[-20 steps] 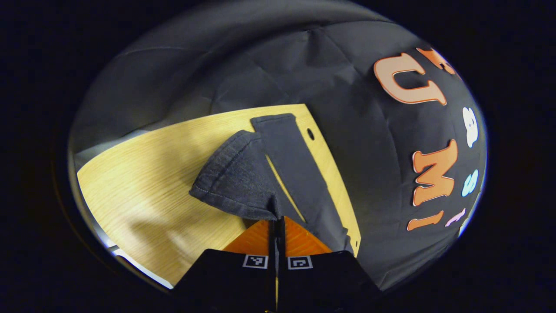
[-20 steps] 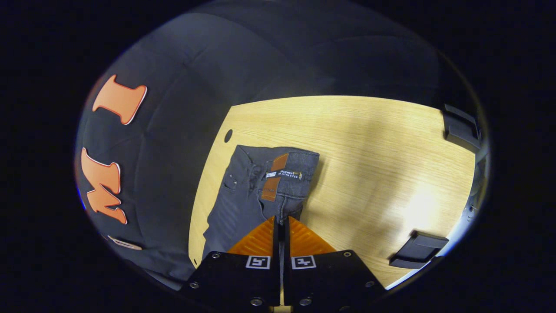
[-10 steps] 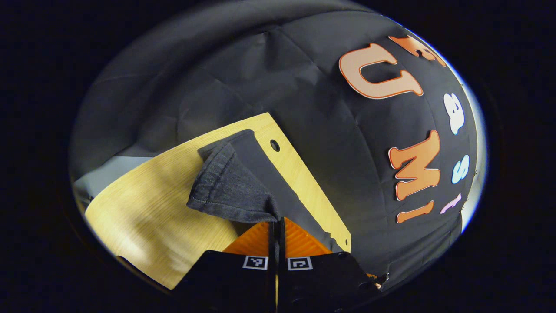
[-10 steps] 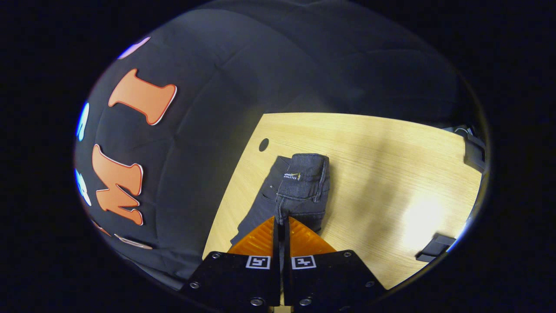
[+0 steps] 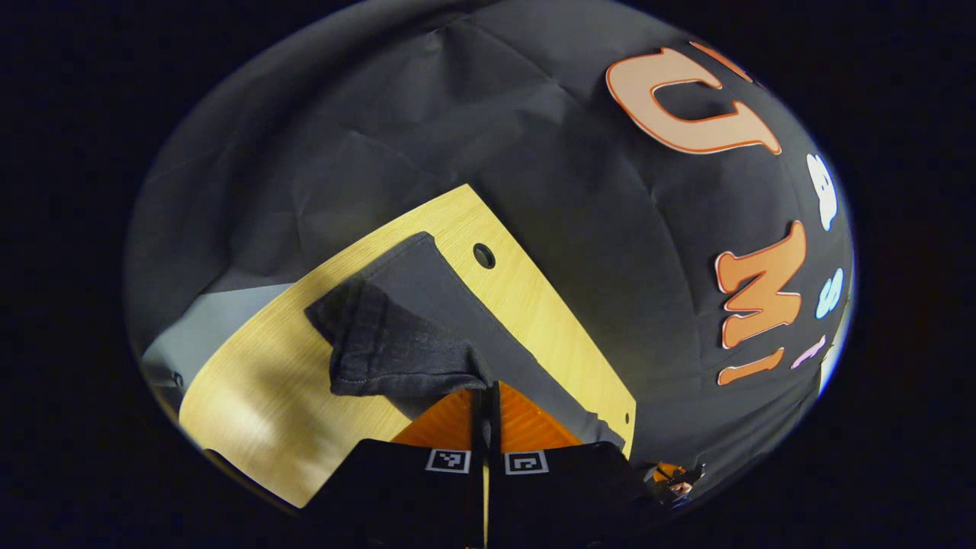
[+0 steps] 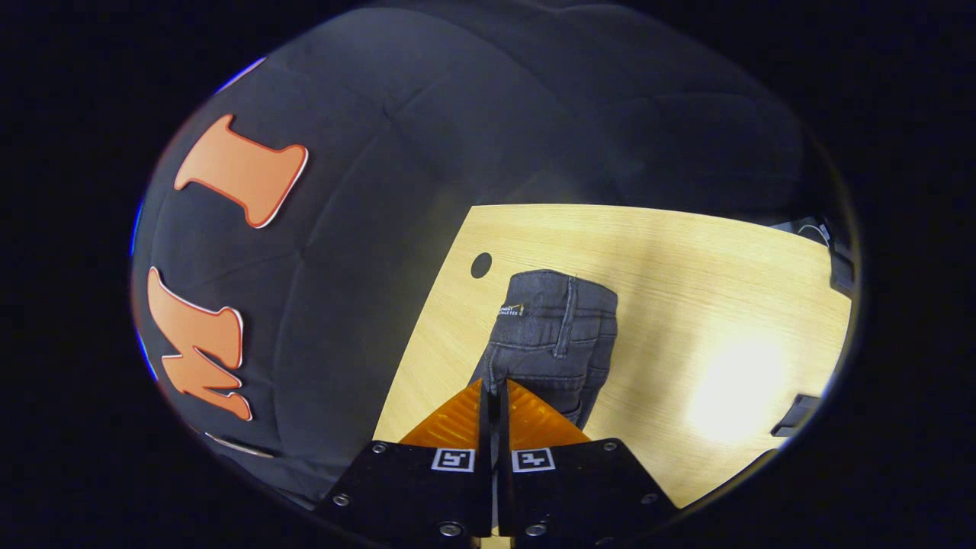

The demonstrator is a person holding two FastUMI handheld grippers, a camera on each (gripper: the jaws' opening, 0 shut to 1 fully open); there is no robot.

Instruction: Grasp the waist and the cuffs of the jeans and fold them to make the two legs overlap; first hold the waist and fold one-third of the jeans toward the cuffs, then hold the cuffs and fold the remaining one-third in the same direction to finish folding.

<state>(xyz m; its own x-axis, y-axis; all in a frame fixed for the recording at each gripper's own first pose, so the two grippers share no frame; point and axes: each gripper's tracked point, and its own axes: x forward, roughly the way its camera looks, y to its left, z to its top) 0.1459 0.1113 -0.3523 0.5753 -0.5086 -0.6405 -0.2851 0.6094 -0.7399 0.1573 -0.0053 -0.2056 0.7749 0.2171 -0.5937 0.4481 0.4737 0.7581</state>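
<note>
The jeans (image 6: 553, 335) lie on the table (image 6: 686, 305) beside its round hole (image 6: 481, 264); the denim looks soft, heavy and prone to sag, so hems and waistband are the sound holds. The left gripper (image 5: 485, 390) is clenched on a cuff (image 5: 381, 351), and the right gripper (image 6: 494, 387) is clenched on the waist.

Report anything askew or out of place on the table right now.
Nothing is spilled or damaged. The jeans are mid-fold: the cuff end is lifted and bunched over the other leg, which lies along the table edge.
</note>
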